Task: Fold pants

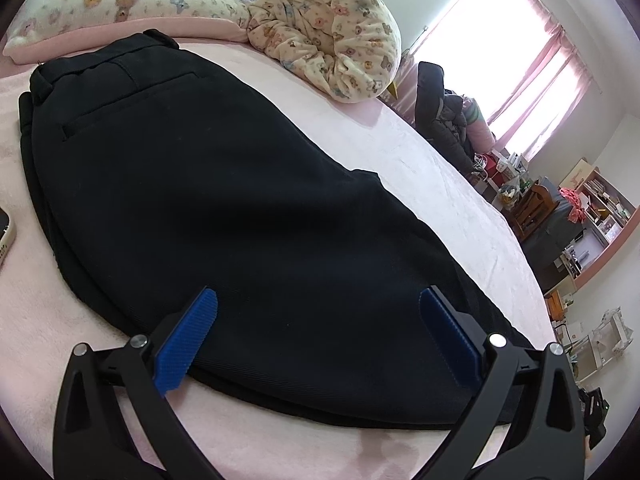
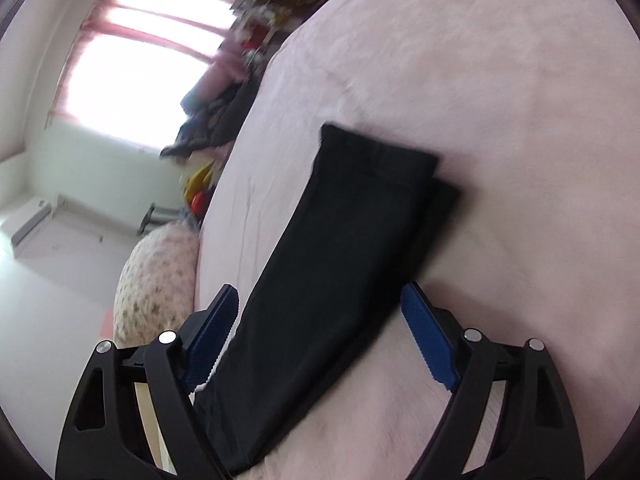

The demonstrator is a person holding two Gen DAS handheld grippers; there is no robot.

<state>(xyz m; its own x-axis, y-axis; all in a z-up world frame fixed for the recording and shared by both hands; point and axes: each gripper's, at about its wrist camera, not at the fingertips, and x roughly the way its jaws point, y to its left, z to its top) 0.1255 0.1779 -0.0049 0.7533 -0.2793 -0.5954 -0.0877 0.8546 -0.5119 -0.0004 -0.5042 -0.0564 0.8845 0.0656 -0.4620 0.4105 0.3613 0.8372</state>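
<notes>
Black pants lie flat on a pink bed, waistband and back pocket at the far left, one leg stacked on the other. My left gripper is open, its blue pads just above the near edge of the thigh part. In the right wrist view the stacked legs run away toward the hems. My right gripper is open over the legs, empty, the fabric between its spread pads.
A bear-print pillow and a bunched bear-print blanket lie at the bed's head. A phone lies at the left edge. Beyond the bed's right edge are a chair with clothes, shelves and a bright window.
</notes>
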